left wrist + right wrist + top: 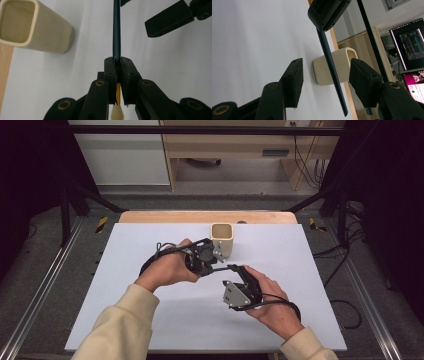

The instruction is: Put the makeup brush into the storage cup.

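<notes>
Here, near the middle of the white table, two hands meet over a paintbrush. The left hand comes in from the lower left in a cream sleeve, its wrist bent inward, and its left gripper points across toward the right one; the black jaws are clenched on the brush's slim, dark, round handle, with an orange band and a pale tuft of bristles showing just behind the pads. The right hand lies lower and nearer the front edge, its right gripper aimed at the free end of the handle. Those jaws stand apart with the handle between them, the foam-faced pads not touching it. Just beyond, toward the far edge, stands a cream cup, square-mouthed with rounded corners, smooth and matt, upright on the table.
</notes>
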A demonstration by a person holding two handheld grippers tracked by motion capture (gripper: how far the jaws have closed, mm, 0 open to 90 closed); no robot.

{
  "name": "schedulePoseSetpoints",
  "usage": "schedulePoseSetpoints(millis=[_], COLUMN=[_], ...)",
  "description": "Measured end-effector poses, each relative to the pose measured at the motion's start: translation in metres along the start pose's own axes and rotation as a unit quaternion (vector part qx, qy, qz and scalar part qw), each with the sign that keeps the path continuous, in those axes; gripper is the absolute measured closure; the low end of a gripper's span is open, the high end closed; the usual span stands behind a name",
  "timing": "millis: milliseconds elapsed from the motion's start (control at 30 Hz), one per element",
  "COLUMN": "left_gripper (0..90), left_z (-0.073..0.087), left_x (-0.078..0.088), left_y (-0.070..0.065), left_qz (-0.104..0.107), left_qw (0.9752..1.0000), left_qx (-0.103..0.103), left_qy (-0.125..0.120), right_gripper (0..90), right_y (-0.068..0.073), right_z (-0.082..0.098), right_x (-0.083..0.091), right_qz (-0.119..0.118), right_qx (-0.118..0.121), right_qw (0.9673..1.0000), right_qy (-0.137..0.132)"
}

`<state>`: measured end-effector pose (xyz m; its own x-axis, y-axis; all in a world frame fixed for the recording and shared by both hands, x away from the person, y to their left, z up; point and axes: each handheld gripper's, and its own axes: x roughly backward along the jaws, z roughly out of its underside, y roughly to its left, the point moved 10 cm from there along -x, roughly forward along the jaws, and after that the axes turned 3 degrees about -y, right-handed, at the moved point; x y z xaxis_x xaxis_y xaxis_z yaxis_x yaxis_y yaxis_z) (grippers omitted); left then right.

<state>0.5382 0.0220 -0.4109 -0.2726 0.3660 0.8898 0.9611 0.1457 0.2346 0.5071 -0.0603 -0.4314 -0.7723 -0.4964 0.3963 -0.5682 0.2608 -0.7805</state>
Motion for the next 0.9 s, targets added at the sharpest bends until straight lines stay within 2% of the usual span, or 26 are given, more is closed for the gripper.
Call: schedulePoseSetpoints(millis=[133, 233, 333, 367, 533, 667, 700, 900], left_gripper=[83.5, 83.5, 83.5, 83.5, 83.5, 83.5, 83.5, 83.5], left_z=[-0.004, -0.007, -0.012, -0.014, -0.022, -0.026, -0.026, -0.027], left_x=[0.004, 0.007, 0.011, 0.012, 0.016, 0.018, 0.018, 0.016], left_y=[0.007, 0.012, 0.016, 0.017, 0.022, 0.021, 0.021, 0.018], left_qz=[0.002, 0.001, -0.002, -0.003, -0.006, -0.005, -0.006, -0.001], left_qw=[1.0000, 0.9999, 0.9999, 0.9999, 0.9998, 0.9998, 0.9998, 0.9998], left_qx=[0.005, 0.003, -0.001, -0.001, -0.007, -0.010, -0.011, -0.014], left_qy=[0.003, 0.010, 0.016, 0.016, 0.019, 0.015, 0.016, 0.017], right_gripper=[44.8, 44.5, 44.3, 44.3, 45.0, 45.9, 46.2, 50.3], right_y=[-0.007, -0.014, -0.020, -0.023, -0.029, -0.032, -0.032, -0.031], right_z=[0.001, 0.001, 0.003, 0.003, 0.004, 0.003, 0.002, -0.001], right_x=[-0.001, -0.002, -0.001, -0.002, 0.000, 0.000, -0.001, -0.003], right_qz=[0.003, 0.013, 0.017, 0.014, 0.019, 0.022, 0.022, 0.021], right_qx=[0.007, 0.002, 0.006, 0.016, 0.016, 0.021, 0.016, 0.027], right_qw=[1.0000, 0.9999, 0.9998, 0.9998, 0.9997, 0.9995, 0.9996, 0.9994], right_qy=[0.000, 0.000, 0.002, -0.001, 0.002, 0.003, 0.003, 0.001])
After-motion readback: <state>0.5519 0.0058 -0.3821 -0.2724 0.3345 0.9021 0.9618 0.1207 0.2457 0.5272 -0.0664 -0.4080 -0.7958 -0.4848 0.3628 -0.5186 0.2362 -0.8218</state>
